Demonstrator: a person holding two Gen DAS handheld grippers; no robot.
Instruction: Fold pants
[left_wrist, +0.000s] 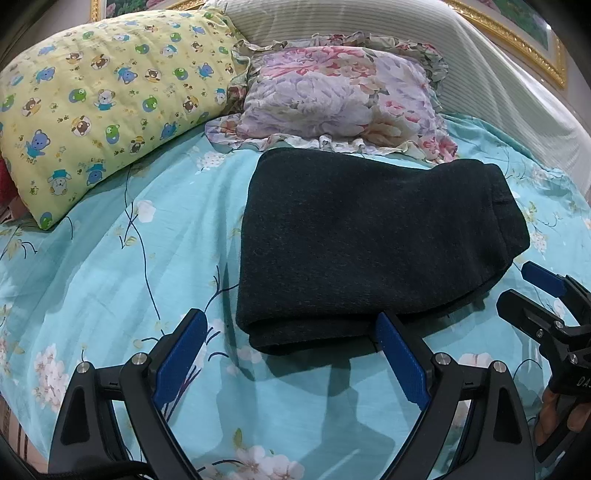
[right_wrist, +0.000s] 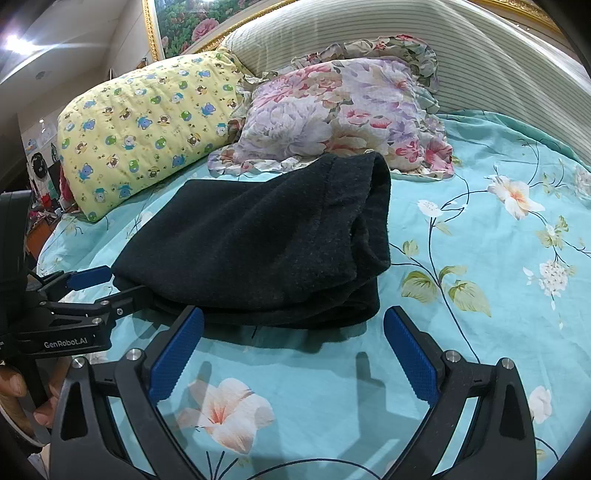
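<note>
Bed (left_wrist: 110, 266): covered by a turquoise sheet with a flower print; carries everything below.

Headboard (left_wrist: 461, 66): pale, striped, padded, at 12 o'clock behind the pillows.

Yellow pillow (left_wrist: 110, 103): bear print, at 10 o'clock from the pants, well apart from them.

Floral pillow (left_wrist: 332, 99): ruffled edge, at 12 o'clock, its frill touching or just overlapped by the far edge of the pants.

Pants (left_wrist: 369, 240): dark knit, lying mid-bed as a compact, several-layer bundle; rounded fold at 6 o'clock, open hem or waist ends stacked at 3 o'clock. Judged nearly or fully folded. Handling, by judgement: soft, limp, fairly thick, light to moderate in weight, not fragile; the fuzzy weave should grip well against ribbed pads, but the layers will slide and sag if lifted by one corner. Best taken at two points on the near fold, pinching all the layers together, or at the stacked ends at 3 o'clock.

Left tool (left_wrist: 291, 354): jaws spread wide, holding nothing, low at 6 o'clock; the inner pad sits at the near edge of the pants.

Right tool (right_wrist: 293, 354): likewise released and empty, just short of the near fold.
</note>
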